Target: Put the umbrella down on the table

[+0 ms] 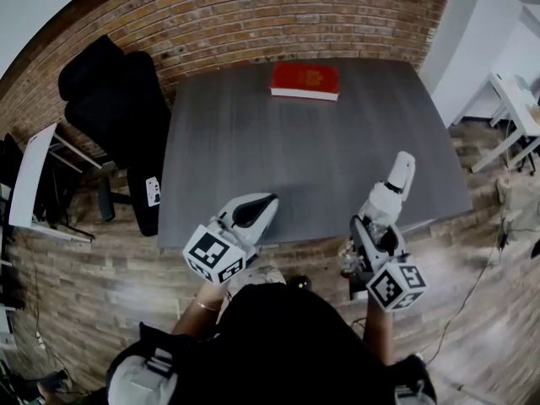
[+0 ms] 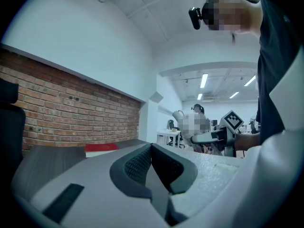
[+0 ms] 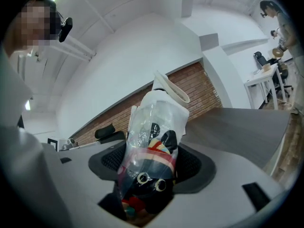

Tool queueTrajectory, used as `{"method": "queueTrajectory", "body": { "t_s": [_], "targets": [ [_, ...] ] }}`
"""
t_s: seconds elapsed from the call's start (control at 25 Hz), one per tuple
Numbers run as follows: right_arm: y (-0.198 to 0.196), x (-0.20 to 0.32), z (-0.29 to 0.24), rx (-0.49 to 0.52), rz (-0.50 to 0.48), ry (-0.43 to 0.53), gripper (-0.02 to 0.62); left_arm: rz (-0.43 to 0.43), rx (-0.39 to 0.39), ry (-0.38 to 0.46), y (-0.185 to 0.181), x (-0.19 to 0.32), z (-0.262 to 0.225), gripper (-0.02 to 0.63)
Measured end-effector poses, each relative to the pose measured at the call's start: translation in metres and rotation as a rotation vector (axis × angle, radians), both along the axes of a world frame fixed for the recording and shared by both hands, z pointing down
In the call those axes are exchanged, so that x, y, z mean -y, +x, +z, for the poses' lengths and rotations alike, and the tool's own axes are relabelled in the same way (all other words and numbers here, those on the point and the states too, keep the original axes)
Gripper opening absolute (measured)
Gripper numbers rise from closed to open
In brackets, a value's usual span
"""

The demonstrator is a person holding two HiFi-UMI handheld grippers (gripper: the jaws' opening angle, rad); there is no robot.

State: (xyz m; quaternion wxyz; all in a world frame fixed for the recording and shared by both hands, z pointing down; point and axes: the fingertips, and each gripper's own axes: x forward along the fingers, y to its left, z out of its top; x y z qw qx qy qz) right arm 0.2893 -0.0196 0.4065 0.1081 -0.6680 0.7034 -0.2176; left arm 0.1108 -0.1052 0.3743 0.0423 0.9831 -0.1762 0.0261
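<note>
**Matt plastic, glossy film, rough brick**
The umbrella [image 3: 151, 167] is dark printed cloth inside a clear, glossy, crinkled plastic sleeve. The left tongs [image 2: 153, 169] and right tongs [image 3: 149, 177] are matt white plastic with finely textured black pads [image 2: 138, 165]. The tabletop [image 1: 253, 150] is matt grey with a wood grain. The wall [image 1: 295, 7] is rough red brick, the floor [image 1: 101, 277] worn wood planks, the book [image 1: 305, 81] smooth red and the chair [image 1: 118, 99] matt black.

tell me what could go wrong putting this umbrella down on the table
1. The umbrella held in the right hand-held gripper reaches only just past the near edge of the table. Released there, it might roll or tip off onto the floor.
2. Its clear plastic sleeve looks slick, so the umbrella could slide in the grip before it is lowered.
</note>
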Motion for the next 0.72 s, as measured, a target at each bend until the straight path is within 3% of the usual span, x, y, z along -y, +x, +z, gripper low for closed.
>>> {"method": "queueTrajectory", "body": {
  "t_s": [0.32,0.72],
  "targets": [
    [-0.015,0.051,0.020,-0.004,-0.078,-0.048,0.290,-0.101,0.022,-0.044,-0.029,0.037,0.024,0.002],
    [-0.004,0.124,0.035,-0.045,-0.104,-0.114,0.290,-0.120,-0.024,-0.053,-0.015,0.114,0.031,0.002]
  ]
}}
